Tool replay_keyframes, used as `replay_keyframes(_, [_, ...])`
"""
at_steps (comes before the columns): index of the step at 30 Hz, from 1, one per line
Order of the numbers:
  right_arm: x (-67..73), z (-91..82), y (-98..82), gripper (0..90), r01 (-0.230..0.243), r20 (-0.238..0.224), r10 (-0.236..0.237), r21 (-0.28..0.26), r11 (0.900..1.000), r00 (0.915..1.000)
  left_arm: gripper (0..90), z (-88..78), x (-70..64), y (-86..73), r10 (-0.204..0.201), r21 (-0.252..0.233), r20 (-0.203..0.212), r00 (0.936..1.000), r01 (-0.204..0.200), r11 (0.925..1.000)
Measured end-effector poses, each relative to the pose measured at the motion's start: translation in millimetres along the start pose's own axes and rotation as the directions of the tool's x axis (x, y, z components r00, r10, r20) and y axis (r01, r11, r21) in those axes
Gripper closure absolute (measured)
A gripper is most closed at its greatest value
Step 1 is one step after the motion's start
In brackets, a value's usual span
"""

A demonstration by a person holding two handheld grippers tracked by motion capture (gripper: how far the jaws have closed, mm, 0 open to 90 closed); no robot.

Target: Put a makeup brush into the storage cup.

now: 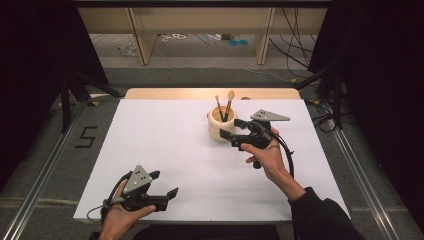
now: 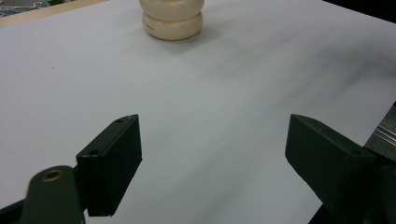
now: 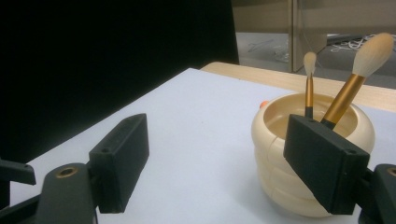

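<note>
High view — right claw [image 1: 234, 128] beside pot [image 1: 220, 125]

The high view looks from above the person's side, forward and down on the whole white surface [image 1: 165, 150]. The left gripper view sits low near the front edge and faces across the surface to the cream pot [image 2: 172, 18], far off. The right gripper view is close to the same pot [image 3: 313, 140], approx. at rim level. All 3 views share the pot.
</note>
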State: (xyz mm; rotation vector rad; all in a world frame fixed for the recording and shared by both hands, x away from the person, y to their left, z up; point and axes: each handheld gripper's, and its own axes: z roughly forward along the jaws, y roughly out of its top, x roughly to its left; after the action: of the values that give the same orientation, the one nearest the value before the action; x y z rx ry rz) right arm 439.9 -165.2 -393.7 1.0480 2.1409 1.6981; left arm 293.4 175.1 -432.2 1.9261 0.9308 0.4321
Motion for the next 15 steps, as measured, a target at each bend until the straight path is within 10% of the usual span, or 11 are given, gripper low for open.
replay_keyframes(15, [8.4, -6.6, -17.2, 23.2, 0.031, -0.04, -0.031, 0.01, 0.999, 0.9987, 18.5, 1.0, 0.9, -0.3, -0.002, 0.006, -0.005, 1.0, 0.002, 1.0])
